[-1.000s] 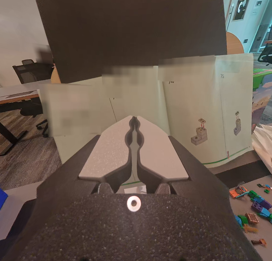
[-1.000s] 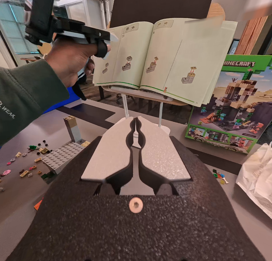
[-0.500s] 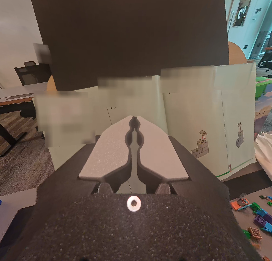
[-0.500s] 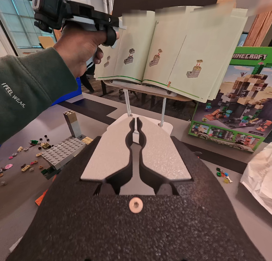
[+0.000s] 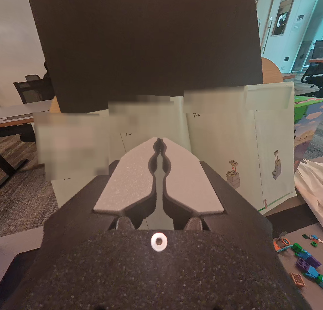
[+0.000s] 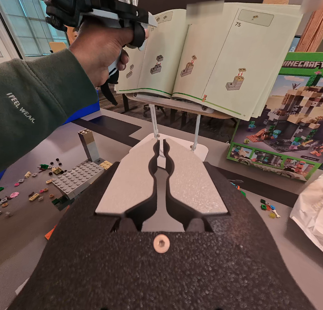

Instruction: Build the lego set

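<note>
Before left claw: open booklet.

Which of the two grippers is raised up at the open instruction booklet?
The left gripper, at the booklet's left page; the right gripper stays low over the table.

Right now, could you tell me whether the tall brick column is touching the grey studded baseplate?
Touching. The right wrist view shows the column standing upright with its foot on the back corner of the baseplate, no gap between them.

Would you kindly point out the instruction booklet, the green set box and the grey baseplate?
instruction booklet (image 6: 218,57): right wrist view, right-hand page.
green set box (image 6: 279,135): right wrist view, front face.
grey baseplate (image 6: 78,176): right wrist view, studded top.
</note>
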A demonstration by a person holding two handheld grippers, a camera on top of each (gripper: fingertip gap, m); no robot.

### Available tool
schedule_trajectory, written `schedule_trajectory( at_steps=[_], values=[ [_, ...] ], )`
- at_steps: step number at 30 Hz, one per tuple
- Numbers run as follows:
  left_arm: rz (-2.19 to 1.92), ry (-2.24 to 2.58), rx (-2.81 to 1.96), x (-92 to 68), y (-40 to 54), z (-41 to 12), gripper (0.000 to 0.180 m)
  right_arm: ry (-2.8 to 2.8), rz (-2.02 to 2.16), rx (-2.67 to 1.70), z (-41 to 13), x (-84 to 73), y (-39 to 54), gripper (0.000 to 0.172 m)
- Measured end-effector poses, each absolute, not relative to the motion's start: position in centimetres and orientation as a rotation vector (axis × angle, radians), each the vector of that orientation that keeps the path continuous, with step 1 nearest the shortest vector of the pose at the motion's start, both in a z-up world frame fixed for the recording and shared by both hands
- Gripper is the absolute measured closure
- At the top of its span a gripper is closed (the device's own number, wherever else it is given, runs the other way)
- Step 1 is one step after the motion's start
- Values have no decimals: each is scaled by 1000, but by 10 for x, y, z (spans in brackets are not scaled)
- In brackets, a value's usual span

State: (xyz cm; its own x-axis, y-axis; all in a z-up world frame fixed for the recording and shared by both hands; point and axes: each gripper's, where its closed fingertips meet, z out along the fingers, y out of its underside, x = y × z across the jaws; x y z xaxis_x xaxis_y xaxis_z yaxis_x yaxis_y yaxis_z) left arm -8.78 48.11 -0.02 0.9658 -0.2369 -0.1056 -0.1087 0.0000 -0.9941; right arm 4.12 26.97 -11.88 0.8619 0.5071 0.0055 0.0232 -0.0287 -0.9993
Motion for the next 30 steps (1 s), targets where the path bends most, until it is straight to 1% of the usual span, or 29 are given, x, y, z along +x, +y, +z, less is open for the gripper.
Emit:
schedule_trajectory(
  at_steps=[8, 14, 21, 23, 30],
  values=[
    [-134, 297, -1588, -81, 469, -12, 180, -434, 406, -1558, -118, 41, 268, 168],
    [-200, 318, -1593, -78, 436, -22, 180, -449, 407, -1554, -119, 38, 266, 168],
    [-269, 422, -1572, -85, 367, -30, 180, -487, 412, -1542, -118, 31, 260, 169],
    [-291, 450, -1570, -97, 342, -29, 180, -519, 426, -1532, -119, 26, 256, 172],
    [-255, 456, -1611, -193, 249, -35, 180, -626, 471, -1519, -131, 15, 249, 169]
  ],
)
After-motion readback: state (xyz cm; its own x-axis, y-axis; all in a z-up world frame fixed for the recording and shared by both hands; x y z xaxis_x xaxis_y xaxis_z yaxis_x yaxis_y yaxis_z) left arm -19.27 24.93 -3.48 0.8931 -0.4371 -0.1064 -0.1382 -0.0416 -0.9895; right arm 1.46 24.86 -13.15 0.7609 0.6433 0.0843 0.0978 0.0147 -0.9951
